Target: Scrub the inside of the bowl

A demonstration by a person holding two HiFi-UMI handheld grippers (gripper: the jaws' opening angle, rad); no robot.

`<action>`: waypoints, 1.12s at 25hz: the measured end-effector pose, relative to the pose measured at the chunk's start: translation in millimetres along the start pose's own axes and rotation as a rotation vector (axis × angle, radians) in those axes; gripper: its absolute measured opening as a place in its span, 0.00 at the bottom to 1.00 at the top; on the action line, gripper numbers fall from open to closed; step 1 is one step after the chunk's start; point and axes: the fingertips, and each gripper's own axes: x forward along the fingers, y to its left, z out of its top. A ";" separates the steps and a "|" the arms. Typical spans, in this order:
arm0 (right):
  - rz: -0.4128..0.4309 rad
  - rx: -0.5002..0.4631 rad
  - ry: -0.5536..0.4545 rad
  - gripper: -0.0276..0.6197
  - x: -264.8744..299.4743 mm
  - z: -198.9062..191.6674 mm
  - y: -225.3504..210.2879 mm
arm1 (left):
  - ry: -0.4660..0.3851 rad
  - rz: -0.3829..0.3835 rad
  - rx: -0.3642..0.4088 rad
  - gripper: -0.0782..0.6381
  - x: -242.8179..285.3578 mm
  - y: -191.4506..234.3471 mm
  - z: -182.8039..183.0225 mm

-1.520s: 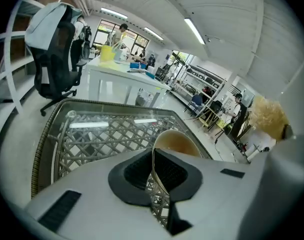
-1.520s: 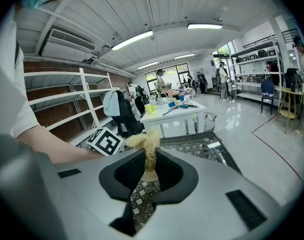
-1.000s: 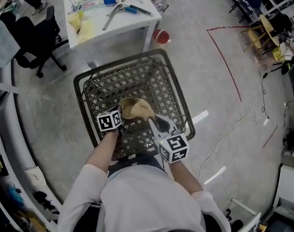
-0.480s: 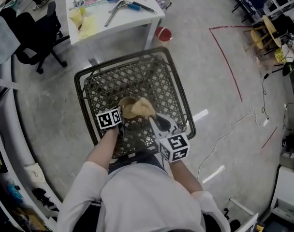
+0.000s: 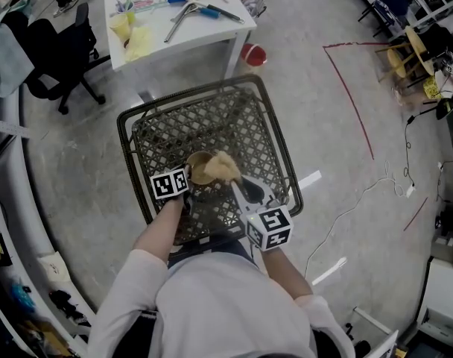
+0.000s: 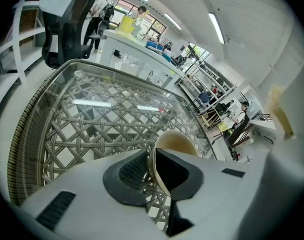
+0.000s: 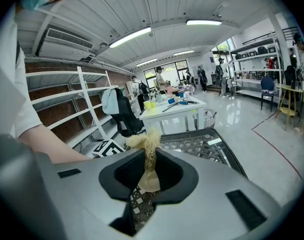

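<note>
The bowl (image 5: 199, 170) sits on the woven tabletop (image 5: 204, 121), close in front of the person. Its open side looks up.

The left claw (image 6: 153, 166) is pinched shut on the rim of the bowl, on the near left side. One jaw is inside the bowl and one is outside. It holds the bowl in place.

The right claw (image 7: 149, 176) is squeezed tight on a yellow scrubber (image 7: 146, 144). The fluffy end of the scrubber sticks out past the jaws.

Here is the part that matters most. From above, the scrubber sits over the right edge of the bowl. The middle of the bowl is just to the left of it and a little lower. The right claw reaches in from the near right side, so it is the one close enough to scrub.

I think the next move is to push the scrubber left and down into the bowl and rub it around. I cannot tell if the scrubber is touching the inside yet.
</note>
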 end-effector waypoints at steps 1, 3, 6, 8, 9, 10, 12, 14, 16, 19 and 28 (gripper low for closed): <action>0.001 -0.001 0.000 0.15 0.0 0.0 0.9 | -0.003 -0.003 0.003 0.17 -0.7 -0.5 0.7; 0.004 -0.001 -0.002 0.15 -0.1 0.5 2.6 | -0.008 -0.010 0.012 0.17 -2.1 -2.1 2.3; 0.006 -0.003 -0.007 0.15 0.3 1.9 3.6 | -0.015 -0.017 0.022 0.18 -4.0 -3.5 5.0; 0.005 -0.003 -0.013 0.15 -0.2 2.5 4.2 | -0.026 -0.014 0.032 0.17 -8.8 -3.2 8.2; 0.004 -0.003 -0.015 0.15 -1.0 2.3 4.5 | -0.037 -0.011 0.042 0.17 -12.6 -3.2 10.7; 0.003 -0.003 -0.017 0.15 -1.7 2.1 4.7 | -0.051 -0.008 0.053 0.17 -16.9 -3.4 14.0; 0.003 -0.002 -0.022 0.15 -1.7 2.9 4.9 | -0.079 -0.002 0.077 0.17 -25.1 -4.0 23.1; 0.005 -0.001 -0.027 0.15 -0.6 4.9 5.8 | -0.106 0.001 0.093 0.17 -31.8 -4.9 33.2; 0.007 -0.001 -0.033 0.15 -0.8 6.9 7.7 | -0.126 -0.002 0.100 0.17 -37.4 -6.5 40.4; 0.011 -0.007 -0.041 0.15 -3.2 9.0 11.5 | -0.157 -0.024 0.109 0.17 -46.8 -13.4 47.4; 0.006 -0.023 -0.073 0.15 -15.2 14.6 20.5 | -0.266 -0.099 0.185 0.17 -90.2 -44.8 66.7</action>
